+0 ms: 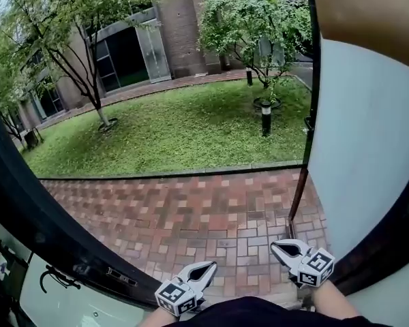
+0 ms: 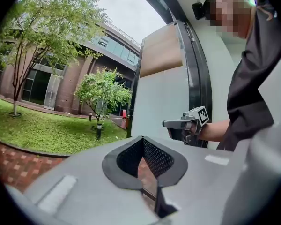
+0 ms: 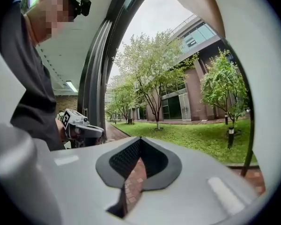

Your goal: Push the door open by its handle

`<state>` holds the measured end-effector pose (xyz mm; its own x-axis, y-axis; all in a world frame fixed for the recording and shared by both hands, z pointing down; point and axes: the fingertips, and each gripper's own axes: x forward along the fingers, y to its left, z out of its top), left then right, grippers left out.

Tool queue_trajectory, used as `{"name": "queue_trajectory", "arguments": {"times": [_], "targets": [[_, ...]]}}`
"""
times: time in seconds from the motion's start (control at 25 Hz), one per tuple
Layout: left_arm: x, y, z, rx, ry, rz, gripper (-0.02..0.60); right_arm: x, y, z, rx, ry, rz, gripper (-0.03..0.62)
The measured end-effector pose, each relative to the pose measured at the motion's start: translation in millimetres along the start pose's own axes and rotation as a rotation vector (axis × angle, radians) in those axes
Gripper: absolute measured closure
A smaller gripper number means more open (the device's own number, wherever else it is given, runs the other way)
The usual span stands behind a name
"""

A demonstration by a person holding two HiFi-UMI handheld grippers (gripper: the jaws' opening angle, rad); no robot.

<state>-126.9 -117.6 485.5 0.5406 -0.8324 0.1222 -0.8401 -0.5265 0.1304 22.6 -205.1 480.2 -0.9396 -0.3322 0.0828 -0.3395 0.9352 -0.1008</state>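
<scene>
A person in a dark short-sleeved top (image 2: 253, 74) wears a small black camera (image 3: 85, 5) mounted at the head. The left gripper (image 1: 210, 267) and right gripper (image 1: 275, 246) are pale grey with black textured jaw linings. Each bears a marker cube (image 1: 175, 297) of black-and-white squares.

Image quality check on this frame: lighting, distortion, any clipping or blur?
Head view: flat overcast light, no hard shadows on the green grass lawn; fisheye bows the dark door frame. Left gripper view: black vignette corners, pale sky near clipped. Right gripper view: same vignette and washed sky, trees sharp.
</scene>
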Motion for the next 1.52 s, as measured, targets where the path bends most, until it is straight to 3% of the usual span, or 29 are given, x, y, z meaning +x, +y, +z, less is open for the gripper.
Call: {"name": "queue_trajectory", "arguments": {"times": [0.2, 0.36, 0.48, 0.64, 0.88, 1.2, 1.52], "targets": [[-24.0, -50.6, -13.9, -0.031, 0.008, 0.062, 0.580, -55.3, 39.9, -16.4, 0.012, 0.001, 0.042, 0.594], [-25.3, -110.8, -48.0, -0.087, 0.020, 0.075, 0.580, -118.6, 68.9, -56.5, 0.045, 0.047, 0.060, 0.594], [-18.2, -154.6, -55.0, -0.100, 0.035, 0.048, 0.580, -164.2, 79.0, -75.1, 0.074, 0.079, 0.039, 0.594], [-28.2, -187.9, -33.6, -0.047, 0.024, 0.004, 0.580, -207.0, 89.2, -65.8, 0.098, 0.064, -0.018, 0.594], [-79.8, -163.7, -27.6, -0.031, -0.022, 0.012, 0.580, -208.2, 113.1, -55.9, 0.096, 0.023, -0.124, 0.594], [-184.2, -120.7, -70.2, -0.016, 0.008, 0.003, 0.580, -173.5, 165.8, -84.7, 0.150, 0.034, -0.255, 0.594], [-193.0, -114.4, -53.7, -0.058, -0.071, 0.077, 0.580, -183.6, 158.7, -65.4, 0.117, 0.052, -0.234, 0.594]]}}
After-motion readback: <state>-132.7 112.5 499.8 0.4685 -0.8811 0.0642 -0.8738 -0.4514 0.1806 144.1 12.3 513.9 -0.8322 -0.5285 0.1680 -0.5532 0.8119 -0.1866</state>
